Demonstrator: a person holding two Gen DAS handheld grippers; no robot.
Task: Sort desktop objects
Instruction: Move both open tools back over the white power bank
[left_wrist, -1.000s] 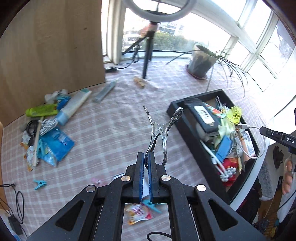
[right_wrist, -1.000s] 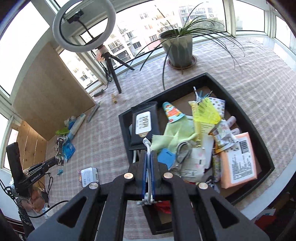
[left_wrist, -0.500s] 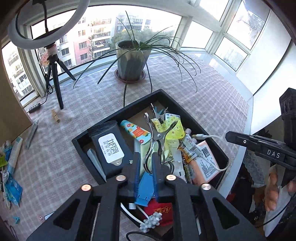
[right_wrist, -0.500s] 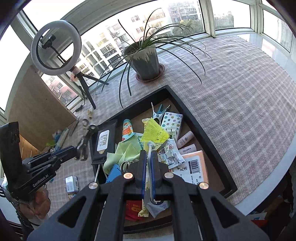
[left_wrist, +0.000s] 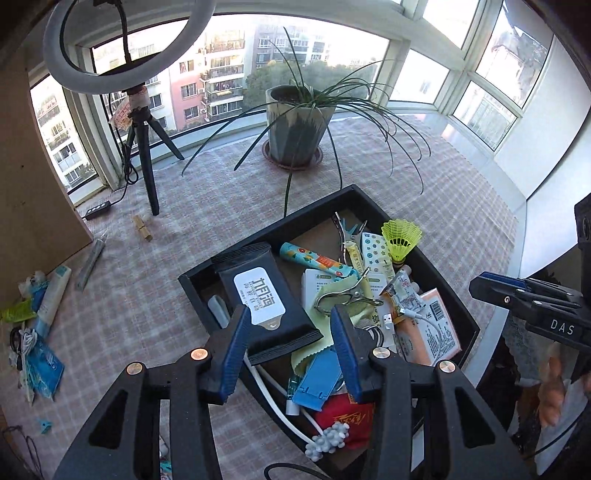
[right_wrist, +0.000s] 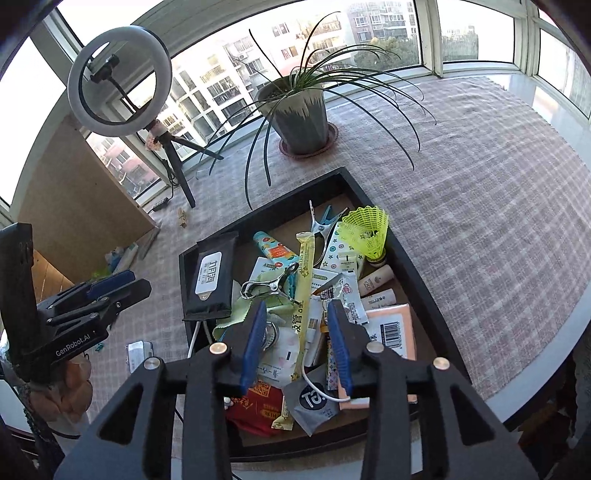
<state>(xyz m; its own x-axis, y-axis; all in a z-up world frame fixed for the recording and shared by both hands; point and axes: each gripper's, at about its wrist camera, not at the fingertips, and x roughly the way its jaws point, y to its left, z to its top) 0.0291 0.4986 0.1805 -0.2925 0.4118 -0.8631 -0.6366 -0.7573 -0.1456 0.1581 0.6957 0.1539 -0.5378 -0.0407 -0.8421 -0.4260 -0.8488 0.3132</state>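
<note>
Compared with a second before, both grippers had let go of what they carried. The left gripper (left_wrist: 288, 339), which had been shut on the metal clip (left_wrist: 341, 295) over the bare tablecloth, now hung over the black tray (left_wrist: 258, 236) with its jaws opening and nothing between the blue pads. The clip lay in the middle of the tray, on the pale green cloth (left_wrist: 354, 312), free of the gripper. The right gripper (right_wrist: 297, 334) had been closed on a white cable (right_wrist: 314, 384); its jaws were opening too. The cable and a long yellow sachet (right_wrist: 304, 291) lay in the tray under the gap, and I judged that the pads did not press on either. So this delivery seemed finished, and the next objects would have to come from the far left edge of the table.

There, a small pile was left: a white tube (left_wrist: 53, 291), blue packets (left_wrist: 42, 365) and a green item, not clear. A small blue clip (left_wrist: 44, 426) lay near the left front edge.

The clip was shiny steel with thin looped handles, hard and slippery. The black wipes pack (left_wrist: 264, 299) at the left side of the tray looked soft and flat. The yellow shuttlecock (left_wrist: 400, 240) in the far right corner was a plastic mesh cone. The tablecloth (left_wrist: 424, 192) was woven, with a faint check pattern.
</note>
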